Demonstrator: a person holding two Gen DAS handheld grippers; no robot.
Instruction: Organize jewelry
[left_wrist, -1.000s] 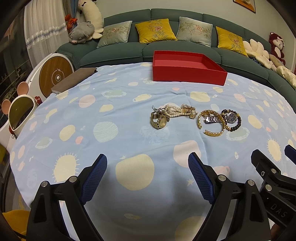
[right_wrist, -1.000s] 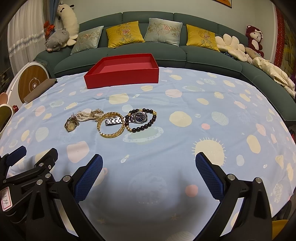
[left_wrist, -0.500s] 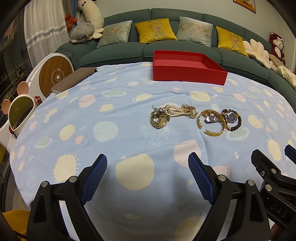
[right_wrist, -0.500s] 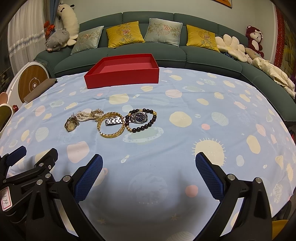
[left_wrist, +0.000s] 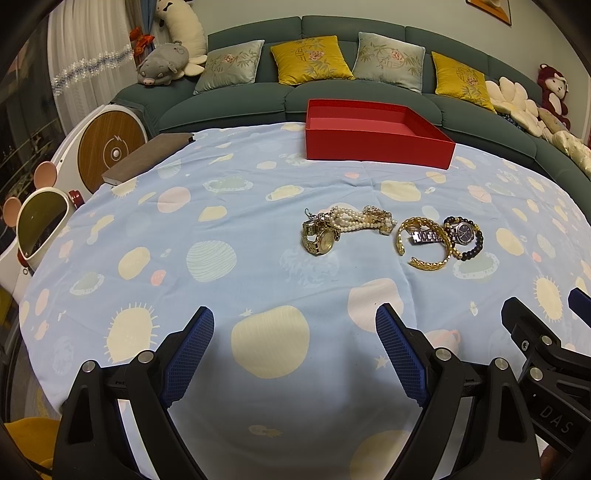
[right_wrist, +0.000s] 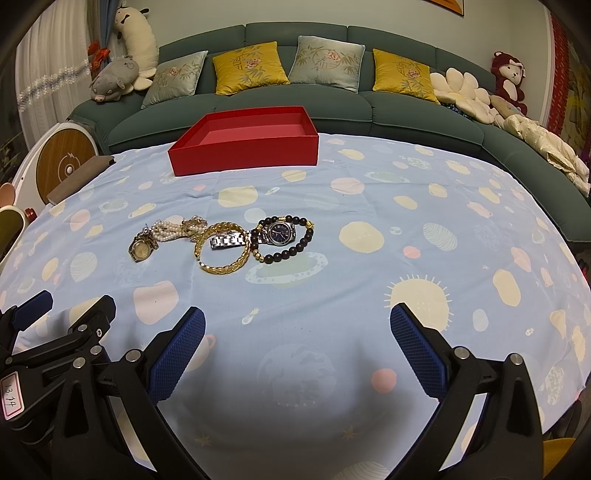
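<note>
Nothing moved, pearl strand (left_wrist: 354, 221) tangled, indistinct

A green sofa (left_wrist: 229, 99) curves behind the cloth-covered bench (left_wrist: 258, 280), carrying yellow cushions (left_wrist: 310, 59), grey-green cushions (left_wrist: 229, 64), a grey plush pig (left_wrist: 162, 62) and a maroon plush monkey (right_wrist: 509, 77).
</note>
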